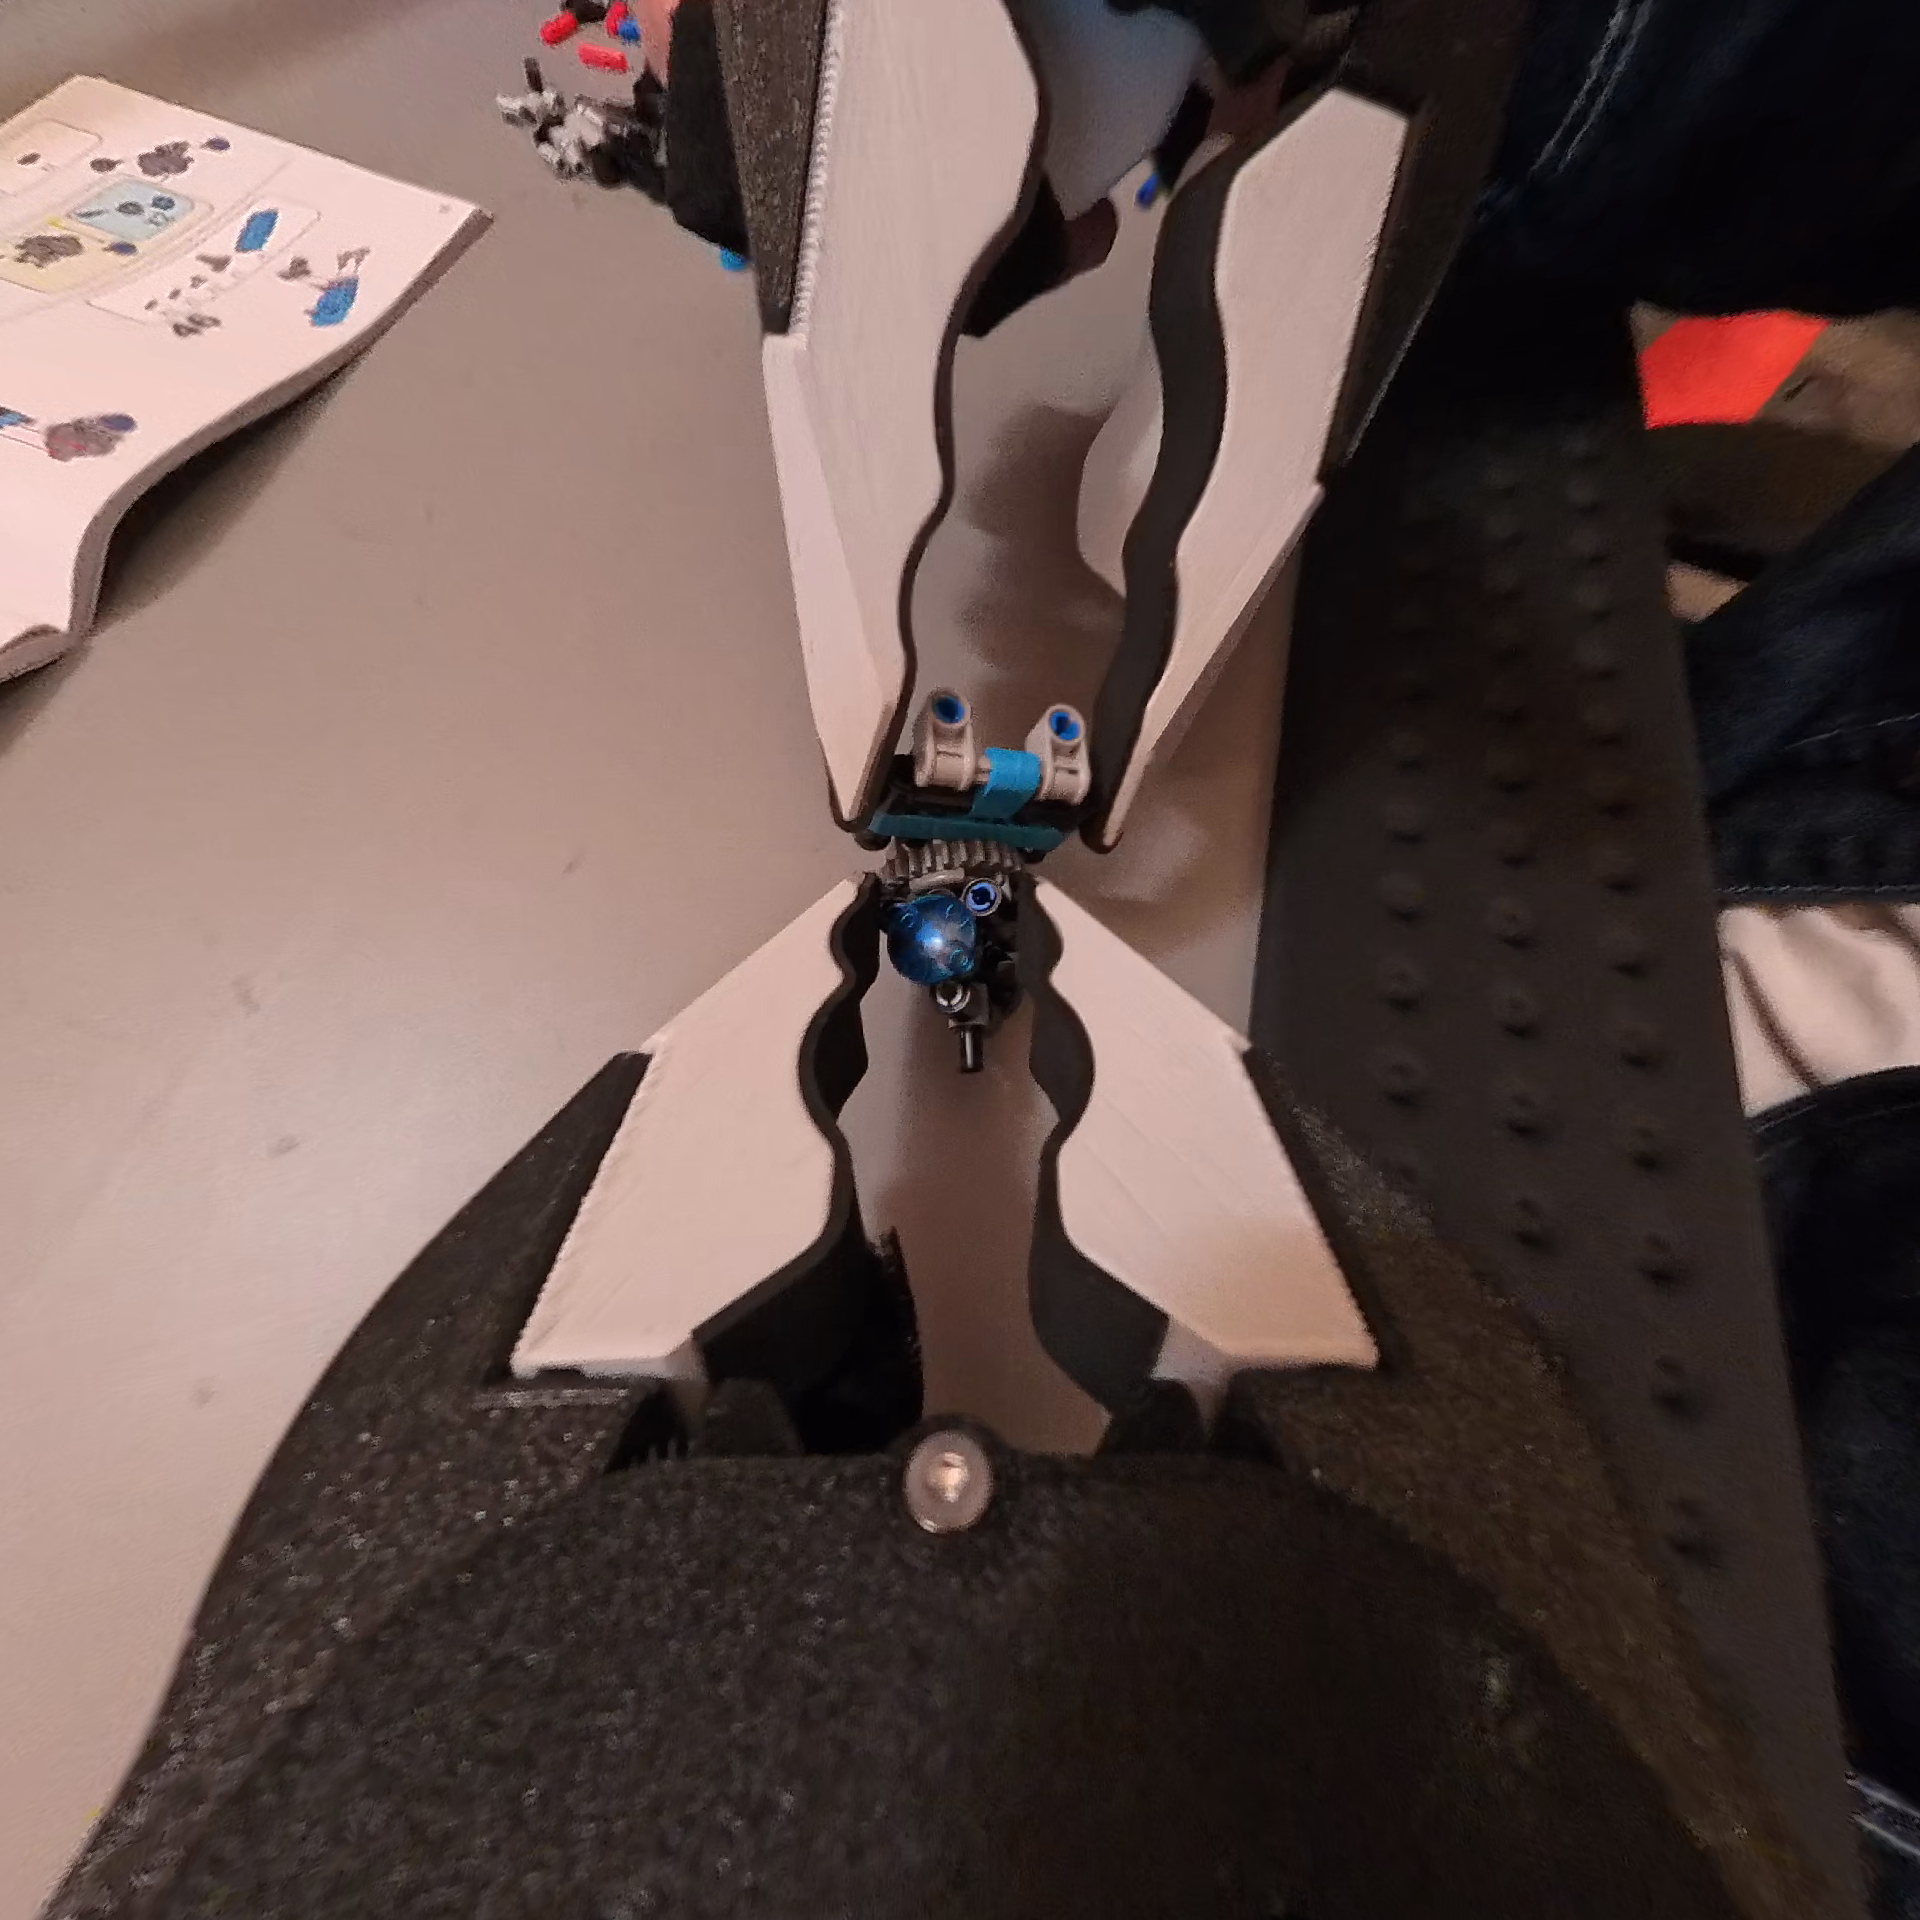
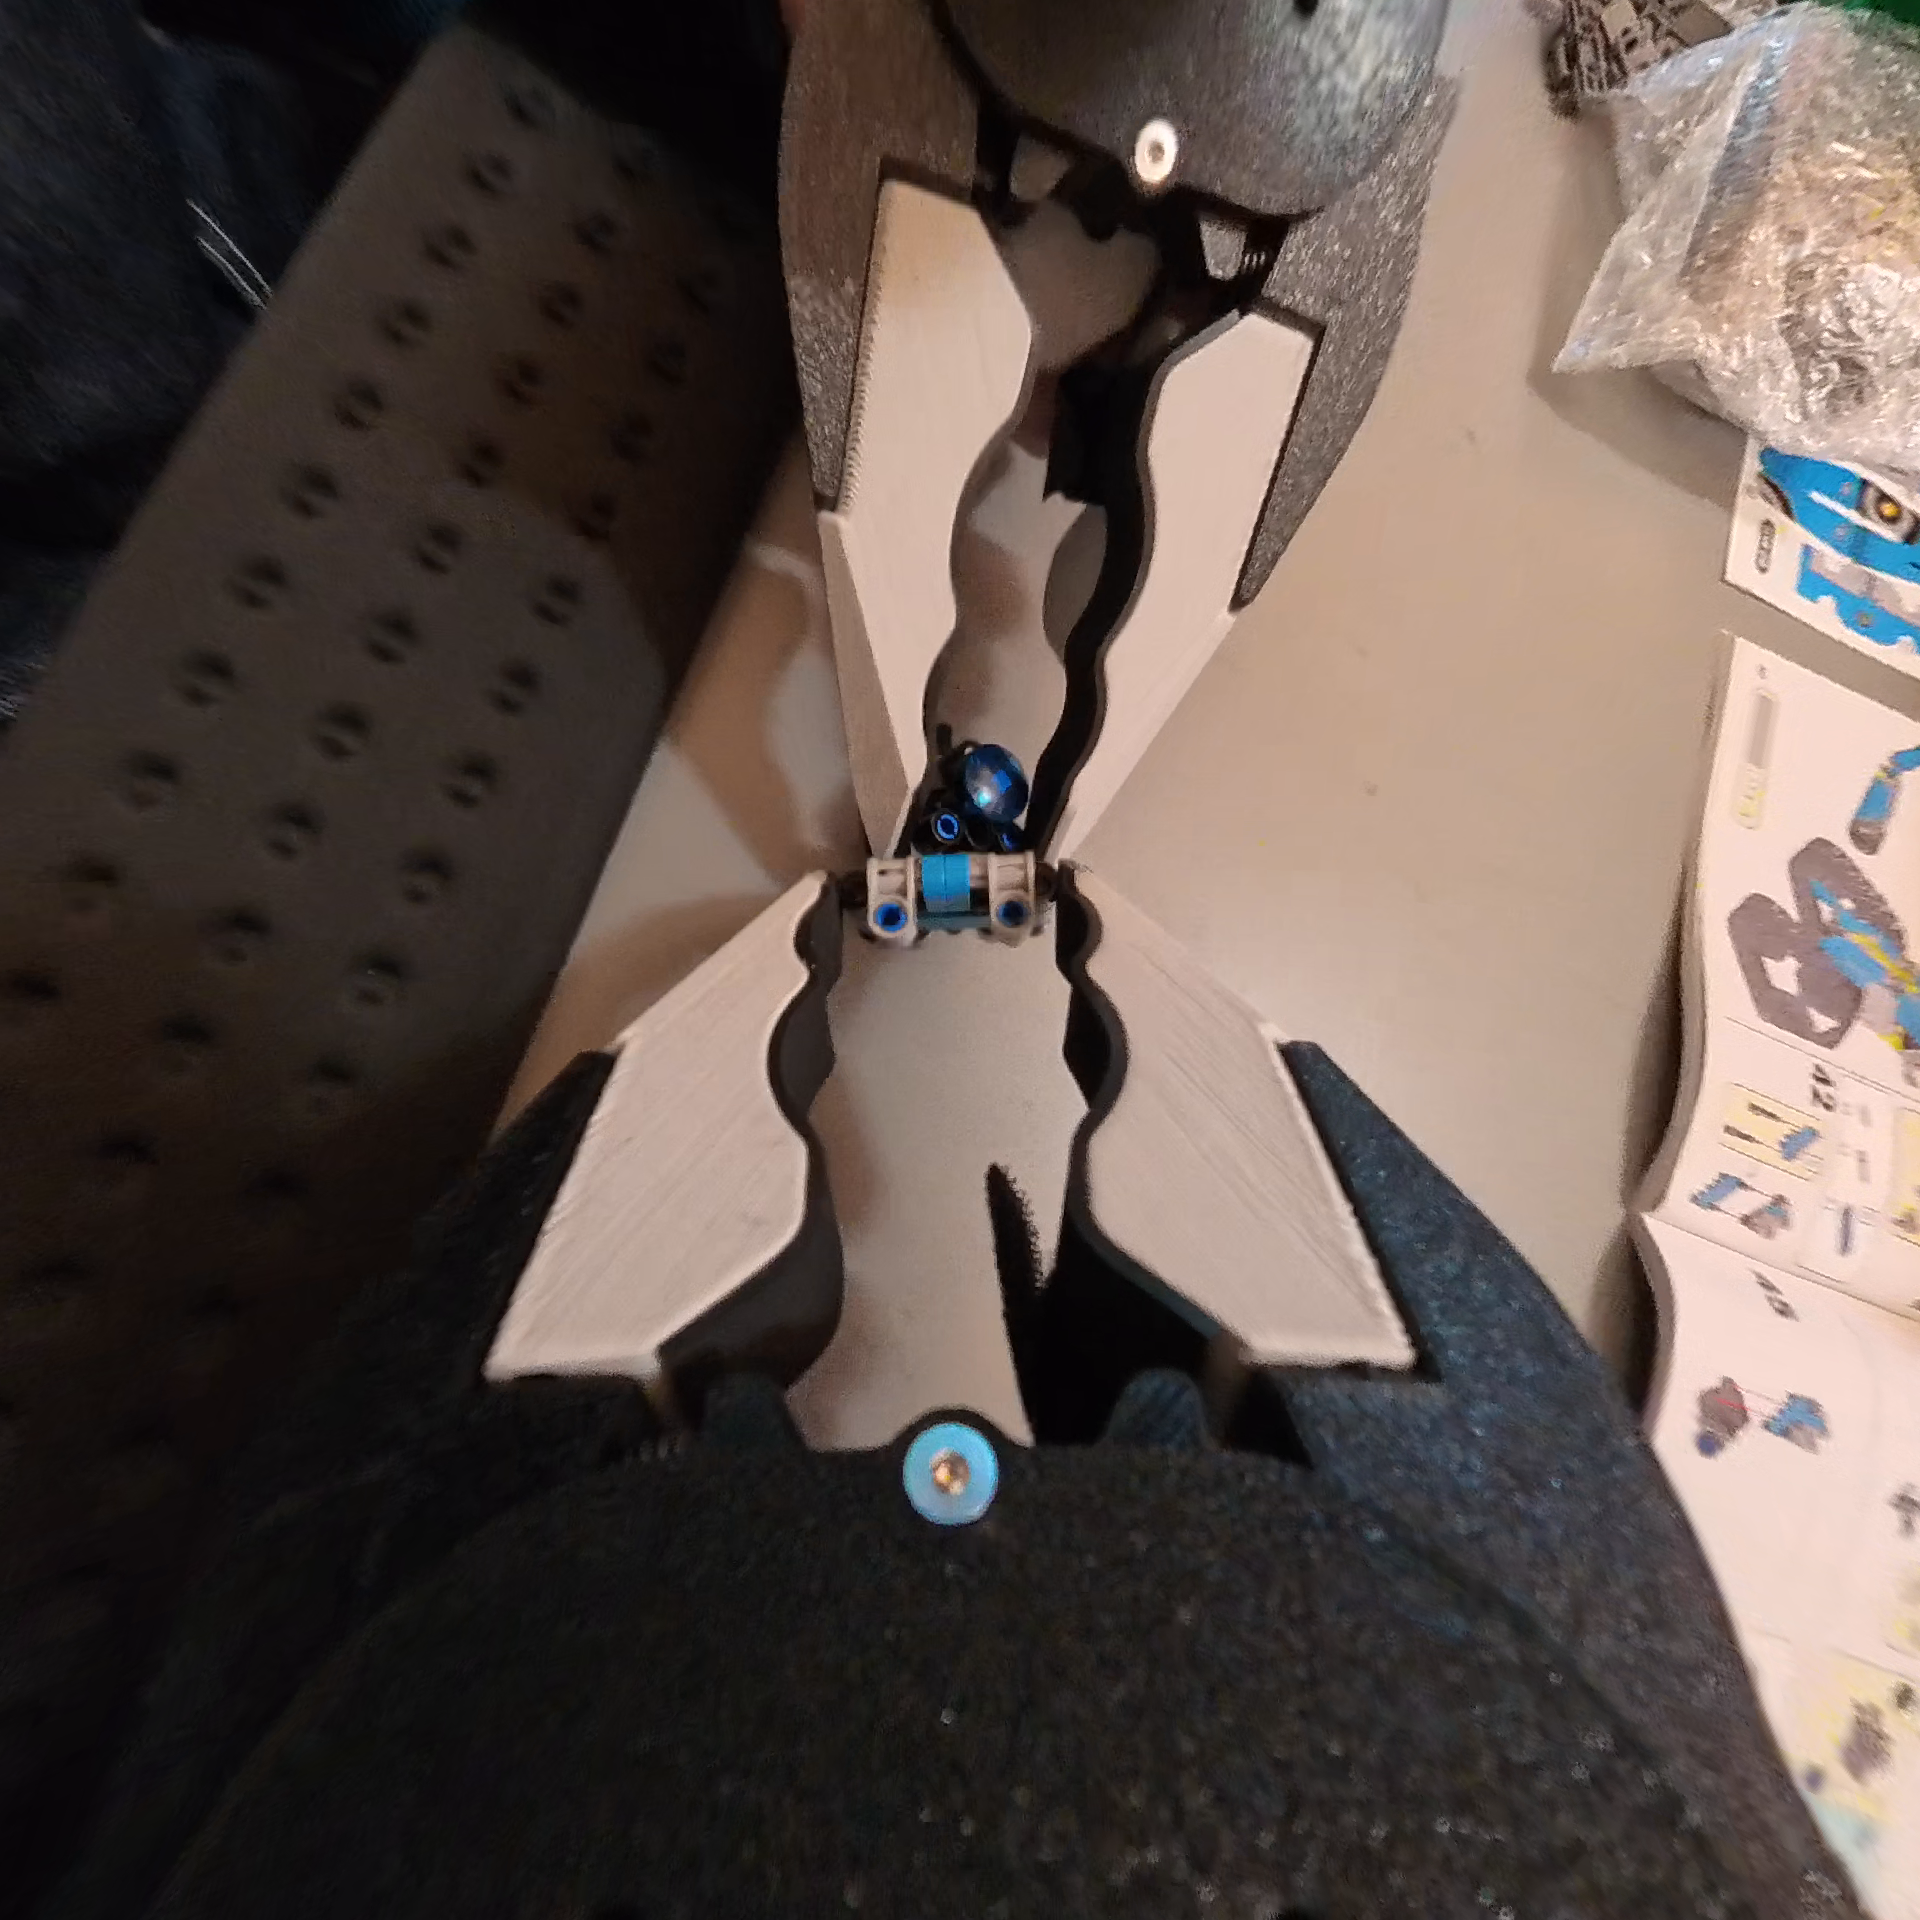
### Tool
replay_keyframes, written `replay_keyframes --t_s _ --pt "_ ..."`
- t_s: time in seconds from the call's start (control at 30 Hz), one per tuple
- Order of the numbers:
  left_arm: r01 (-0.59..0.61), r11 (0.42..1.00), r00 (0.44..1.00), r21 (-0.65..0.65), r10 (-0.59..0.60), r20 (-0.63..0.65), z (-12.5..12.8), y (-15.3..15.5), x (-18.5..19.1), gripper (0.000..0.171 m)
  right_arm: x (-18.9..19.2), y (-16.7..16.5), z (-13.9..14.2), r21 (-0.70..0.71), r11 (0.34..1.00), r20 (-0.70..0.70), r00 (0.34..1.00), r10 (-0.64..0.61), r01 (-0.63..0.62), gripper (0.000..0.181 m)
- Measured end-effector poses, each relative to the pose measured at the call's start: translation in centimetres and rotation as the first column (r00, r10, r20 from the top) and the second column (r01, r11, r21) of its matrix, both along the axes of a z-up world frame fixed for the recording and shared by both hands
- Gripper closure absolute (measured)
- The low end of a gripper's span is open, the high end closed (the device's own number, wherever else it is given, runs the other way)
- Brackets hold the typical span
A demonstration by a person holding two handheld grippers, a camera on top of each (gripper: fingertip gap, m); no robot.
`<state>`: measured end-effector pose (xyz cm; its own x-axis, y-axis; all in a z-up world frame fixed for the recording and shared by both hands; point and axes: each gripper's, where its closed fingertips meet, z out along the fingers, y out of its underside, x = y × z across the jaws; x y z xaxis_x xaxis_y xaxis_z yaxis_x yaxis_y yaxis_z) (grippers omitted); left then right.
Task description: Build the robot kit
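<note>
Your left tool (image 1: 940, 894) pinches the brick model (image 1: 961, 894) at its gear end, blue dome between the tips; your right tool (image 2: 951, 914) clamps the grey-and-blue connector end, so both brace it above the counter (image 1: 416, 831). Instruction booklets (image 2: 1808, 1091) and a parts bag (image 2: 1766, 208) lie right.

Bare grey surface (image 1: 395, 935) lies open to the left of the two meeting tools; a booklet (image 1: 208, 312) occupies the far left, loose parts (image 1: 582, 114) the far edge. A studded dark panel (image 1: 1507, 987) closes the right side. In the right wrist view, open surface (image 2: 1403, 883) runs right, bounded by leaflets (image 2: 1808, 1039) and a bag (image 2: 1766, 208).
</note>
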<state>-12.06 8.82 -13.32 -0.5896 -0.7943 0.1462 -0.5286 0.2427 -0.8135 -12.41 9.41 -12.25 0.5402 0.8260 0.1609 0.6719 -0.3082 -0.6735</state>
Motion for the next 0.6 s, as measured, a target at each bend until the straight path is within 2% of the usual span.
replay_keyframes --t_s 0.1,0.17,0.3,0.6 --pt "0.009 0.994 1.000 -0.113 -0.005 0.031 1.6 -0.2 0.0 0.145 -0.2 0.1 1.1 -0.034 0.999 -0.077 0.997 0.012 -0.015 0.140" --pt "0.015 0.984 0.998 -0.179 -0.004 0.062 2.9 -0.2 0.0 0.145 0.0 0.1 1.3 -0.044 0.999 -0.067 0.997 0.024 -0.027 0.139" --pt "0.003 0.976 0.998 -0.217 0.012 0.066 3.4 0.2 0.0 0.145 0.0 0.7 1.7 0.004 0.999 -0.012 0.999 0.033 -0.033 0.139" --pt "0.007 0.976 0.997 -0.217 0.010 0.079 3.5 0.3 -0.2 0.145 -0.3 0.7 1.8 -0.033 0.999 -0.061 0.998 0.025 -0.027 0.139"
